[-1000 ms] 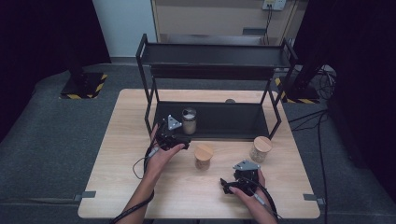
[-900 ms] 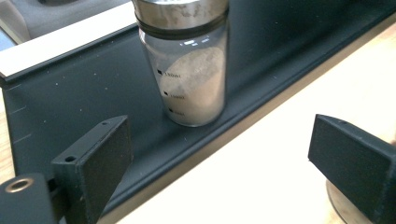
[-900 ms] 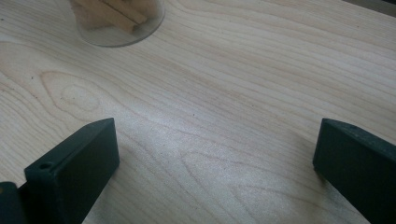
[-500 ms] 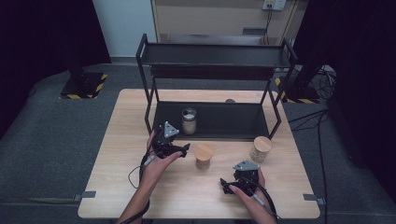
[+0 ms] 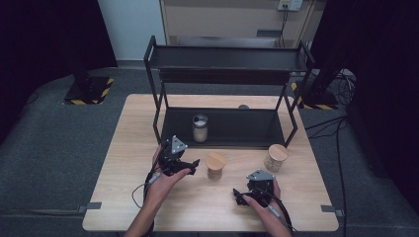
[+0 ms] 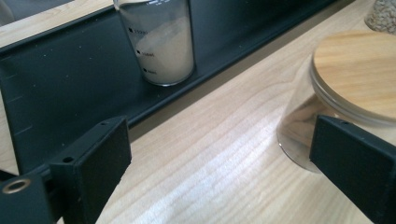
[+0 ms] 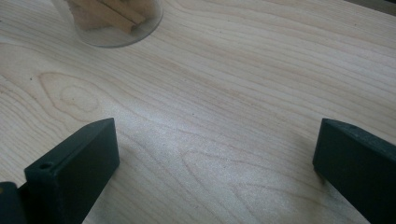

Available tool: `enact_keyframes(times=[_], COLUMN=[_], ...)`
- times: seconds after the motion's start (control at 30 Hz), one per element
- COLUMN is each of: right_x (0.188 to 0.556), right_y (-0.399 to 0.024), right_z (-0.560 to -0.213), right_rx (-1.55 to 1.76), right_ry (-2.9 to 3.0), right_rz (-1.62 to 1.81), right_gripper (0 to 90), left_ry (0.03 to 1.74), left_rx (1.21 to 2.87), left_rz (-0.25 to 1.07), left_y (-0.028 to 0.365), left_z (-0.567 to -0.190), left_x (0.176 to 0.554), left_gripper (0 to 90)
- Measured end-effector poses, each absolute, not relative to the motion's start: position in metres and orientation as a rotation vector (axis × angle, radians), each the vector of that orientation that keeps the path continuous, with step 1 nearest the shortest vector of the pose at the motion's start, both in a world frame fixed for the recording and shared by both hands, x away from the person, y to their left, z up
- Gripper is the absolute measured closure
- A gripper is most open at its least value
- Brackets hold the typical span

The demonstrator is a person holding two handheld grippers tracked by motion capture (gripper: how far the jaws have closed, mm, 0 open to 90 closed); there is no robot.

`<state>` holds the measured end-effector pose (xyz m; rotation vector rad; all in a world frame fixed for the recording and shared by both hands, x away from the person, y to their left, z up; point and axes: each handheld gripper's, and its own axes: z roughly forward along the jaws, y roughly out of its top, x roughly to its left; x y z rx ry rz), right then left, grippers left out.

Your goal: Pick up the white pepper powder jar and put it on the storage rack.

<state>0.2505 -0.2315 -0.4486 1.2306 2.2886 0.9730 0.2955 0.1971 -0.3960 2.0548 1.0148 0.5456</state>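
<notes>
A glass jar of white powder [image 5: 199, 127] stands on the lower shelf of a black rack [image 5: 232, 129]. In the left gripper view this powder jar [image 6: 161, 42] is at the top. A wooden-lidded jar [image 5: 215, 165] stands mid-table. My left gripper [image 5: 193, 168] is open just left of it, with nothing between the jaws. In its own view the left gripper [image 6: 219, 158] is wide open and the lidded jar [image 6: 355, 79] sits by the right jaw. My right gripper [image 5: 239, 197] rests open low over the wood. In the right gripper view the right gripper [image 7: 215, 158] holds nothing, and a jar's base [image 7: 112, 21] shows ahead.
A second wooden-lidded jar [image 5: 275, 157] stands at the right, near the rack's front leg. The rack has an upper shelf [image 5: 227, 59] above the lower one. The wooden table [image 5: 128, 148] sits on grey carpet, with dark curtains on both sides.
My left gripper has drawn back from the rack's front toward the near side, ending beside the lidded jar. The powder jar stays on the shelf. The right gripper has not moved.
</notes>
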Motion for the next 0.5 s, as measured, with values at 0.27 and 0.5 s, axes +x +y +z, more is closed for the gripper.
enact_keyframes(times=[0.27,0.5], right_x=[0.248,0.248], right_y=[-0.230,-0.230], right_z=[-0.448,-0.448], right_rx=[1.245,1.243], right_ry=[2.281,2.281], right_rz=[0.969,0.971], right_gripper=[0.5,0.5], left_ry=[1.024,1.048], left_rx=[2.051,2.046], left_rz=[0.552,0.561], left_y=[0.202,0.203], left_z=[-0.393,-0.393], left_x=[0.283,0.274], left_gripper=[3.8,3.9])
